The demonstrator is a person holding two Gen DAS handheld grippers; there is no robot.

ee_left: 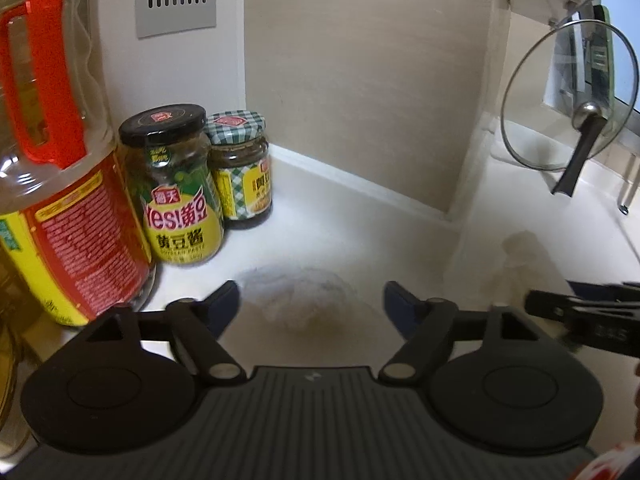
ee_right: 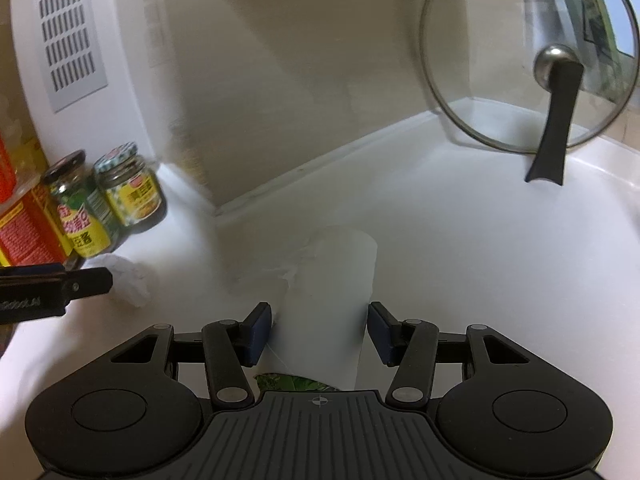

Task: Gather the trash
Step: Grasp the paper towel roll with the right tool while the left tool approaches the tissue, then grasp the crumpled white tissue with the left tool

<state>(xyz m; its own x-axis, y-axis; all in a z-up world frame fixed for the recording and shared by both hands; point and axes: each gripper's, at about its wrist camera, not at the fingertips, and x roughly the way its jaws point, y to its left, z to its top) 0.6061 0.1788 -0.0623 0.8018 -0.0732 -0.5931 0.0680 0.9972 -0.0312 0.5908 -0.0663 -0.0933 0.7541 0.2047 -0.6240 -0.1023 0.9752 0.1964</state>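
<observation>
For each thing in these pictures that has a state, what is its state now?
Left gripper: open, around crumpled tissue.
Crumpled tissue: lying on counter, not gripped.
Right gripper: closed on paper roll.
Paper roll: held, sheet end loose.
Two jars: upright, lids on.
Glass lid: standing on edge.

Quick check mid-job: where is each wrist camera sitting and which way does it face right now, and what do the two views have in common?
Left wrist: on the left claw, angled down at the counter corner; open fingers flank a crumpled tissue; right claw's tip enters at right.
Right wrist: on the right claw, angled down at the counter; its fingers bracket a white paper roll; left claw's tip enters at left.
Shared: sauce jars, glass lid, tissue.
</observation>
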